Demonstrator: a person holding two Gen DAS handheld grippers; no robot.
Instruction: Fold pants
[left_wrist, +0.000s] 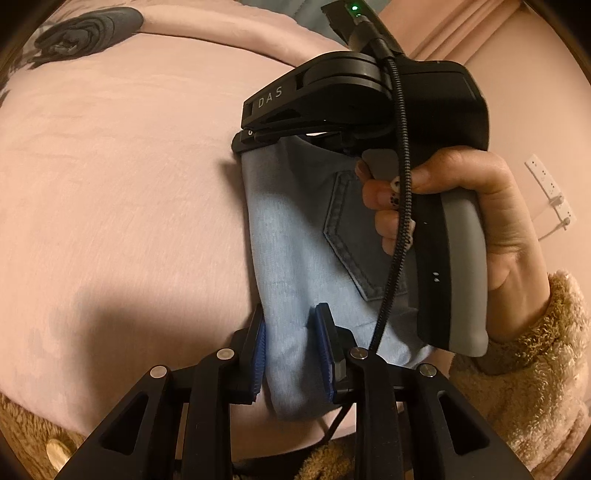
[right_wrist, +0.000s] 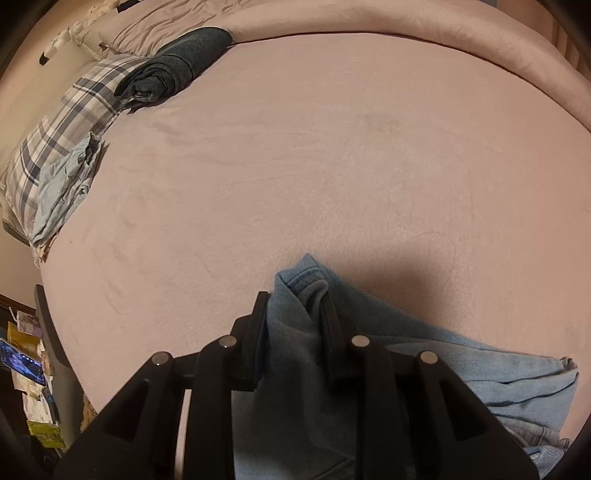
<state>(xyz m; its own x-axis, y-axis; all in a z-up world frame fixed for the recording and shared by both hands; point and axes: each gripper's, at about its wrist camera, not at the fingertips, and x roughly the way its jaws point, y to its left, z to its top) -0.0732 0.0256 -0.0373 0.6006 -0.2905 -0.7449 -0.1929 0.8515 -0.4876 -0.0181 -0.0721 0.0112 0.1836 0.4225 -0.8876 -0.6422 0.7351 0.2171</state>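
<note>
Light blue jeans (left_wrist: 295, 236) hang stretched between my two grippers above a pink blanket (left_wrist: 110, 184); a back pocket (left_wrist: 351, 229) faces the left wrist camera. My left gripper (left_wrist: 293, 350) is shut on the jeans' lower edge, blue pads (left_wrist: 260, 350) pressing the cloth. My right gripper (left_wrist: 247, 138), held by a hand (left_wrist: 461, 206), clamps the upper edge. In the right wrist view, the right gripper (right_wrist: 293, 325) is shut on a bunched fold of the jeans (right_wrist: 295, 295), and the rest of the denim (right_wrist: 498, 380) lies on the blanket to the lower right.
A folded dark grey garment (right_wrist: 177, 70), a plaid pillow (right_wrist: 74, 122) and a crumpled light blue garment (right_wrist: 62, 184) lie at the bed's far left. Clutter (right_wrist: 29, 369) sits on the floor beside the bed. A fuzzy tan sleeve (left_wrist: 524, 350) covers the wrist.
</note>
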